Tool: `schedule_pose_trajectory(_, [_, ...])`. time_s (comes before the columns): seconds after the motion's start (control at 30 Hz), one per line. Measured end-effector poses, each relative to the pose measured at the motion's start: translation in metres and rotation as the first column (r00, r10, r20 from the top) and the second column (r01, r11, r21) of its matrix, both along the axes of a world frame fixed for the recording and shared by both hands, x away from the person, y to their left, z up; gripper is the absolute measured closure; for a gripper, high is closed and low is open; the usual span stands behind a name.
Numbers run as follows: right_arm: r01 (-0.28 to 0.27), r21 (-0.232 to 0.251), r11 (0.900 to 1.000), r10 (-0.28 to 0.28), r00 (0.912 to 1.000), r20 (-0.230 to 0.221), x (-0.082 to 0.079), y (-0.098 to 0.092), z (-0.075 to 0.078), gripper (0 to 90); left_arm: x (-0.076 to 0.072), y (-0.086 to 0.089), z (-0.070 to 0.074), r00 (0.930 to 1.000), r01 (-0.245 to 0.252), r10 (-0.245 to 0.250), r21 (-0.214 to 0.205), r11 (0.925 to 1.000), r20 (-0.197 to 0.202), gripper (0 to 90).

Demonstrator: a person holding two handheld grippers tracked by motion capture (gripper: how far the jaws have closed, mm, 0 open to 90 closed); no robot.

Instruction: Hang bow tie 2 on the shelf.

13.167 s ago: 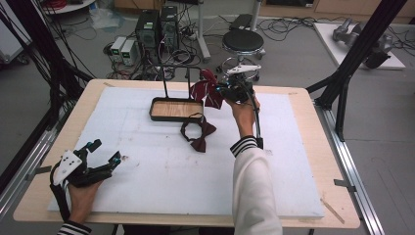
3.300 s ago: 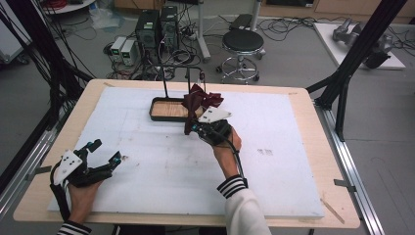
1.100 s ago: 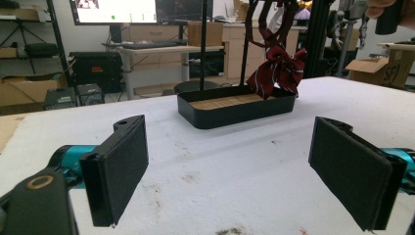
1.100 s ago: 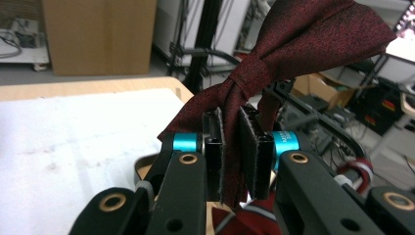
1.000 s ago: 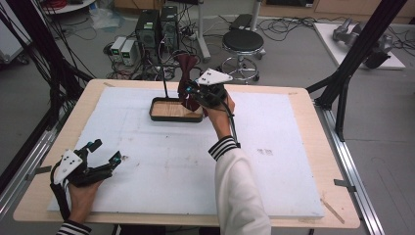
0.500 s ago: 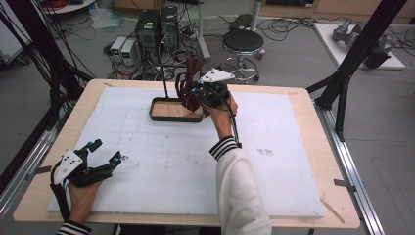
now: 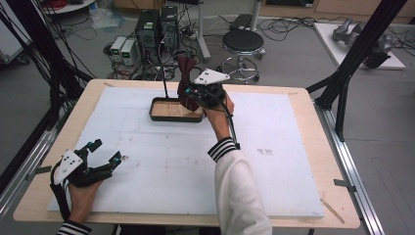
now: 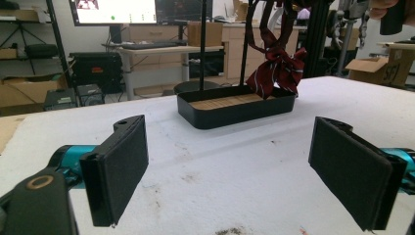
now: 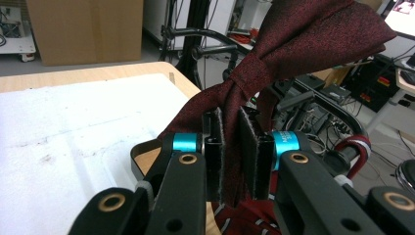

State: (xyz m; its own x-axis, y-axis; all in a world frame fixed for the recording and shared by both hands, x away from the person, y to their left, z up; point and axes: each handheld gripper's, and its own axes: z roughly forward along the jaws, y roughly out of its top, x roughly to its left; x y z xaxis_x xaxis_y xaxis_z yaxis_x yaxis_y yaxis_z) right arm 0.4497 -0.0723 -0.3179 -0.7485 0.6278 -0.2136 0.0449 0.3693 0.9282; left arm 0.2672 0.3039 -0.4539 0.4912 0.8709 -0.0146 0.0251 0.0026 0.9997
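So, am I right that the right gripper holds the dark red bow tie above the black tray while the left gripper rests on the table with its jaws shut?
Not quite: the left gripper rests on the table with its jaws wide open and nothing between them, as the left gripper view shows. The rest stands: the right gripper is shut on the dark red bow tie above the black tray.

Right gripper (image 7: 195, 94) lifted dark red fabric bow tie (image 7: 186, 68) off table centre, now raised above black tray (image 7: 155, 115), upper centre.

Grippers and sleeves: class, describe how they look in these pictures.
Each gripper, left gripper and right gripper, is black with teal collars, flat black padded jaws, brass-ringed pivots and a pale grey three-cornered plate. A black cable trails from the right one. Sleeve white, cuffs striped black-and-white.
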Motion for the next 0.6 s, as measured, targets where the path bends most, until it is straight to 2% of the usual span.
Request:
schedule_pose_trajectory(0.3, [-0.003,0.000,1.0000,0.003,1.0000,-0.001,0.002,0.002,0.004,81.2,0.000,0.000,0.000,1.0000,0.001,-0.001,-0.004,1.0000,0.000,15.2])
schedule_pose_trajectory(0.6, [-0.002,0.011,0.9999,0.001,0.9998,0.019,0.004,0.006,0.011,81.2,0.000,0.000,0.000,1.0000,0.003,-0.003,-0.002,1.0000,-0.003,15.2])
